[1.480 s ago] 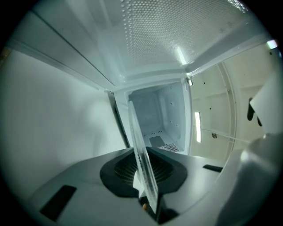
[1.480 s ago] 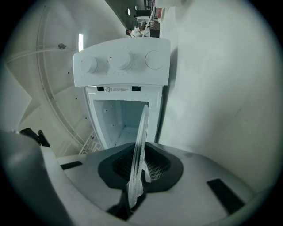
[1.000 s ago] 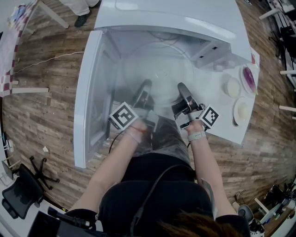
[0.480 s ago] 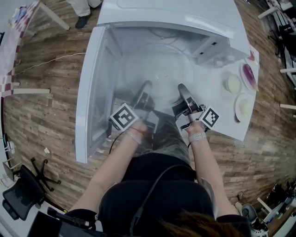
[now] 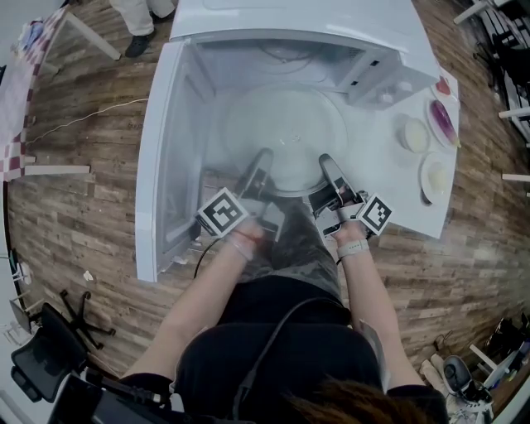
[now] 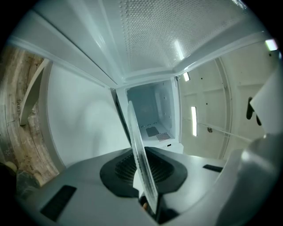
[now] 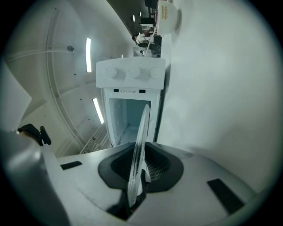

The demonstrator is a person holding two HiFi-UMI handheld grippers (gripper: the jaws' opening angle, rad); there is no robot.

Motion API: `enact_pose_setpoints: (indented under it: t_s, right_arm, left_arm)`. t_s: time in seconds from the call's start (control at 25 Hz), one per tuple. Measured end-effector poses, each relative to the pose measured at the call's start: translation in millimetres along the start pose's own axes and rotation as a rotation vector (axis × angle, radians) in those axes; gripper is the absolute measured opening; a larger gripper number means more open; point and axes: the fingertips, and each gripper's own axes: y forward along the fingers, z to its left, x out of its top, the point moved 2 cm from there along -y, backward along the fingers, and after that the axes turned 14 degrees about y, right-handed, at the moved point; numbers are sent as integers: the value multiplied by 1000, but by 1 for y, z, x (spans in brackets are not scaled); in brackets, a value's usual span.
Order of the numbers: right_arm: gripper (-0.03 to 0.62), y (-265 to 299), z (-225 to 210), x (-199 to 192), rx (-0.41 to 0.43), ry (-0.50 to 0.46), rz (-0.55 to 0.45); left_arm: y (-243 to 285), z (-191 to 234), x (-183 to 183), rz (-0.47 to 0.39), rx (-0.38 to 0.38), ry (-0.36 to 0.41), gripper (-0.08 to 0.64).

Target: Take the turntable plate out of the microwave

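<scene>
The clear glass turntable plate [image 5: 281,132] lies level in front of the open white microwave [image 5: 298,21], and both grippers hold its near rim. In the head view my left gripper [image 5: 258,166] is shut on the rim's left part and my right gripper [image 5: 329,170] on its right part. In the left gripper view the plate [image 6: 140,163] stands edge-on between the pads of the left gripper [image 6: 150,207], with the cavity [image 6: 154,114] behind. In the right gripper view the plate [image 7: 140,141] is clamped in the right gripper [image 7: 132,198], in front of the microwave [image 7: 130,84].
The microwave door [image 5: 161,166] hangs open at the left. On the white table [image 5: 397,207] to the right stand two pale bowls [image 5: 416,134] [image 5: 436,178] and a purple dish [image 5: 445,122]. A bystander's shoe [image 5: 137,37] is at the top left.
Both grippers have drawn the plate a little toward the person, away from the microwave cavity. The grip on the rim is unchanged.
</scene>
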Motion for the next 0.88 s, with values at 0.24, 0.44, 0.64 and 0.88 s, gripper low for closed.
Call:
enact_pose_setpoints:
  t_s: [0.24, 0.44, 0.64, 0.88]
  right_arm:
    - [46, -15, -3, 0, 5, 1, -14]
    - [46, -23, -5, -1, 15, -3, -2]
    - [46, -35, -5, -2, 7, 8, 14]
    - [46, -56, -9, -8, -20, 14, 34]
  left_arm:
    - [-3, -5, -10, 9, -6, 19, 49]
    - [-9, -7, -18, 3, -1, 39, 49]
    - [-21, -6, -33, -4, 48, 10, 50]
    - [-36, -12, -53, -19, 56, -38, 50]
